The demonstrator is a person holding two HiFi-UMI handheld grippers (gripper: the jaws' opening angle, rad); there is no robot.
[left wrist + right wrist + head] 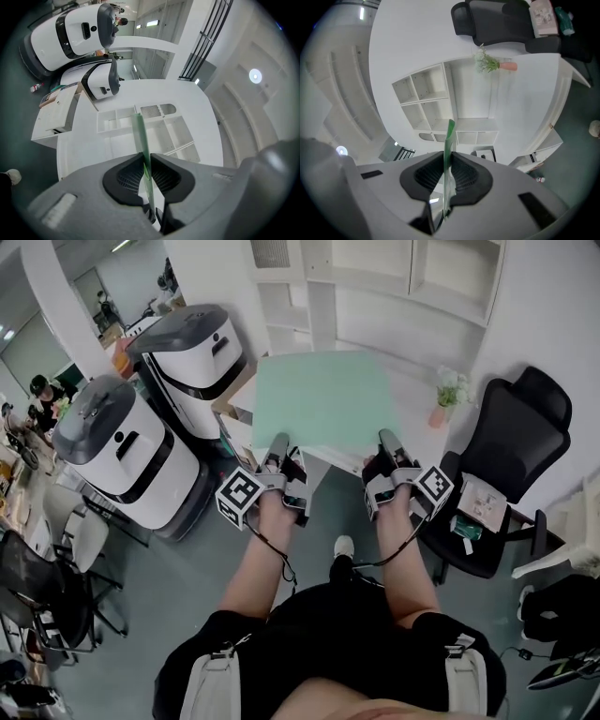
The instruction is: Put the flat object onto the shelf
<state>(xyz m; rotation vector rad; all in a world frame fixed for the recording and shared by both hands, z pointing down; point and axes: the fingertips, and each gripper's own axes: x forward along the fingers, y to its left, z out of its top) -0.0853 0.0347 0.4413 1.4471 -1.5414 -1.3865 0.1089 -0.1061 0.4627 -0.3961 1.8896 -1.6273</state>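
1. The head view looks steeply down from above the person's forearms, taking in the left gripper [278, 441], the right gripper [387, 439] and the floor, with the white shelf [375, 296] ahead
2. The left gripper view sits close behind that gripper's jaws, facing the shelf, with the green sheet [140, 133] edge-on
3. The right gripper view does likewise
4. All three share sheet and shelf; head and right gripper views share the black chair [497, 23]; head and left gripper views share the white machines [79, 28]
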